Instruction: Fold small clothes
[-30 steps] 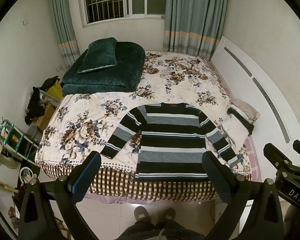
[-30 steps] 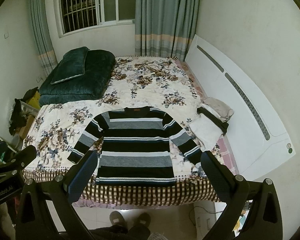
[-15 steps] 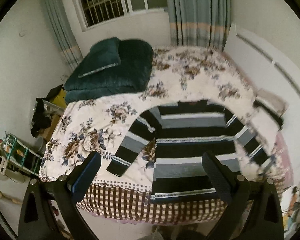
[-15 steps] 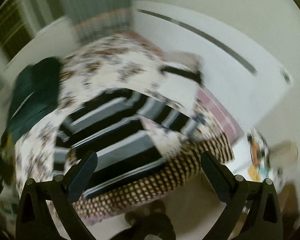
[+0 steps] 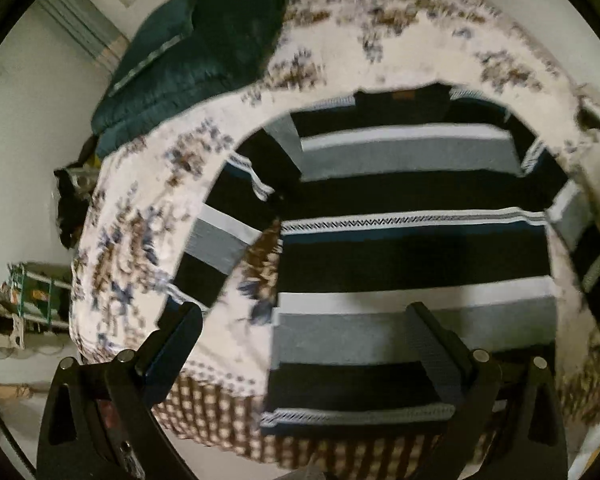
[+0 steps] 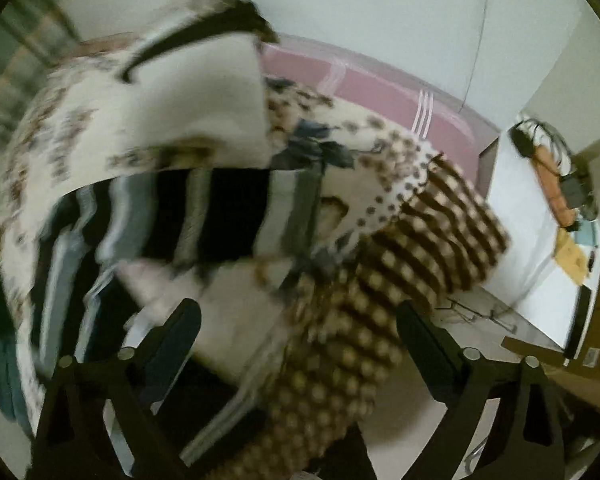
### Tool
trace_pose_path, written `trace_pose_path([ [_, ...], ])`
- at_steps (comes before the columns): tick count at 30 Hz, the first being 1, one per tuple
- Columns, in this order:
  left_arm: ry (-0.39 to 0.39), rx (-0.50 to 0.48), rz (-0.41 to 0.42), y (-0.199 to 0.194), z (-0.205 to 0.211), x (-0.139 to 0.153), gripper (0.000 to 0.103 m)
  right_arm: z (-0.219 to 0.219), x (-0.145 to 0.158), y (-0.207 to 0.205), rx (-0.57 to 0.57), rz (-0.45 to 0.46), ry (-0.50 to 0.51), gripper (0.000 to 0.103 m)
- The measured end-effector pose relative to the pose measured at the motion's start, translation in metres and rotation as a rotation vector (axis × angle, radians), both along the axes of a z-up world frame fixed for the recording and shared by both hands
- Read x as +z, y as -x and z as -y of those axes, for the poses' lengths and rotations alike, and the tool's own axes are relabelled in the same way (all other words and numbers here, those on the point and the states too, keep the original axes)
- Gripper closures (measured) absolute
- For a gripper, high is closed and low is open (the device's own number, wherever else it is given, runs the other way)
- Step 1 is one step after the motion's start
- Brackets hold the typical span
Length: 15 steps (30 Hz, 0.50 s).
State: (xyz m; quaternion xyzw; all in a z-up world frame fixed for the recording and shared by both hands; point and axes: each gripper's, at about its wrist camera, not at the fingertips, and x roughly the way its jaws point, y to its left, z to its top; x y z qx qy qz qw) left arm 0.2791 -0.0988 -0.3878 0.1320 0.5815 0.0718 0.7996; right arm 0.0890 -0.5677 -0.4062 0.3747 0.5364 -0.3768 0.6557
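Floral bedding (image 5: 148,216) is covering the bed across both views, with a brown checked skirt (image 5: 216,416) hanging along its near edge at the bottom of the left wrist frame. A dark green quilt (image 5: 192,52) is lying folded at the upper left of that frame.

The striped sweater (image 5: 412,248) is lying flat on the bedding, filling the centre and right of the left wrist frame, its collar toward the top and its hem at the bed's near edge. One sleeve (image 5: 228,232) is stretching down toward the lower left. The left hand-held gripper (image 5: 304,336) is hovering over the lower part of the sweater with its fingers wide apart and nothing between them; one finger (image 5: 436,344) is showing against the grey band near the hem, the other against the bedding beside the sleeve's cuff.

The right wrist view is blurred. The sweater's other sleeve (image 6: 220,216) is running across the middle left of that frame, ending near the corner of the bed, where the checked skirt (image 6: 420,248) is draping down. A pale folded garment (image 6: 196,100) is resting on the bedding at the upper left, and a pink sheet (image 6: 364,84) is showing beyond it. The right hand-held gripper (image 6: 300,332) is hanging over the bed's corner, fingers spread apart and gripping nothing.
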Motion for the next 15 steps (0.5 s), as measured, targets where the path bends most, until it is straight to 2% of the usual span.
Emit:
trace_pose_path([
  [3,-0.018,0.056,-0.028,-0.019,0.0,-0.043,0.0,0.036,-0.077,-0.015,-0.065,-0.027,-0.033,0.005],
  [7,-0.02,0.131,-0.063,-0.035,-0.01,-0.087,0.0,0.06,-0.146,-0.032,-0.116,-0.066,-0.093,0.01],
  [9,-0.026,0.156,-0.078,-0.041,-0.014,-0.105,0.0,0.067,-0.168,-0.038,-0.133,-0.071,-0.1,0.018],
  [12,-0.022,0.185,-0.095,-0.048,-0.025,-0.128,0.0,0.069,-0.184,-0.049,-0.131,-0.035,-0.086,0.058],
  [13,-0.019,0.193,-0.098,-0.05,-0.029,-0.133,0.0,0.066,-0.183,-0.055,-0.12,-0.029,-0.064,0.083],
  [14,-0.01,0.206,-0.096,-0.051,-0.037,-0.137,0.0,0.062,-0.18,-0.061,-0.103,-0.028,-0.044,0.095],
  [15,-0.004,0.219,-0.093,-0.052,-0.045,-0.139,0.0,0.058,-0.175,-0.067,-0.087,-0.024,-0.022,0.095],
])
